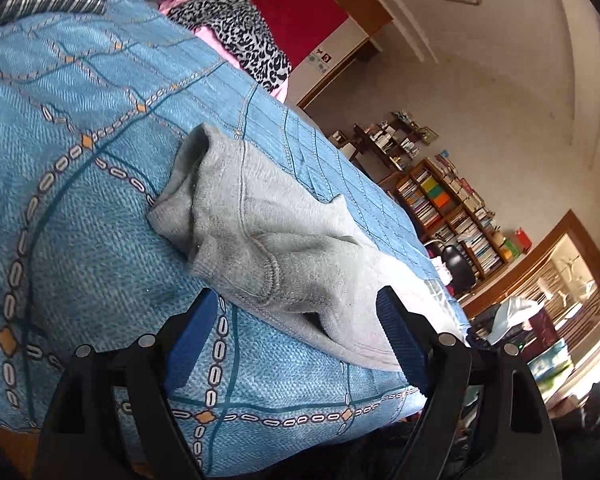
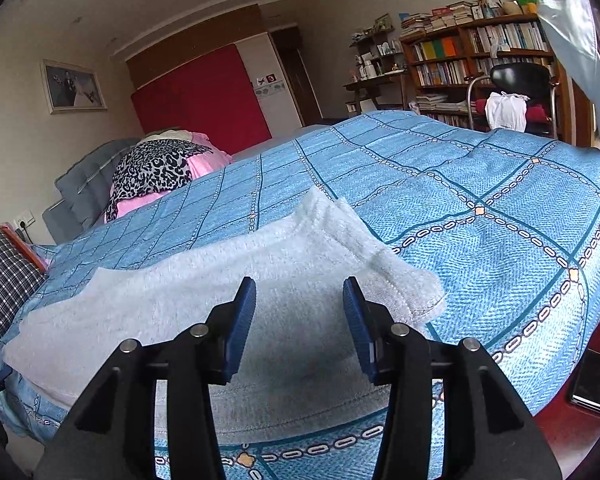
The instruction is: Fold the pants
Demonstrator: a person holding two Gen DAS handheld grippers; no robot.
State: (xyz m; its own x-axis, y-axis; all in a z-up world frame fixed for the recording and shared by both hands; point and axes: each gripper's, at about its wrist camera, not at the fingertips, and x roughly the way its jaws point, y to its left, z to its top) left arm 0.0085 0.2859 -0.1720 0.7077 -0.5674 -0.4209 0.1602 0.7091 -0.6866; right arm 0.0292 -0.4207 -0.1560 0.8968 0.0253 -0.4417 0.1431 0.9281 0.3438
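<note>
Bedspread [image 2: 480, 184], pants [image 2: 220, 280] beneath open jaws

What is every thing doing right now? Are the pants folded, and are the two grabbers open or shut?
Grey pants: lying on the bed, folded over on themselves, nothing gripping them.
Left gripper: open wide, pads off the cloth.
Right gripper: open, holding nothing.
Blue bedspread: spread over the bed.

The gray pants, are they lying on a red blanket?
No, the gray pants lie on a blue patterned bedspread.

bright daylight, sharp, fisheye-warped dark edges
</note>
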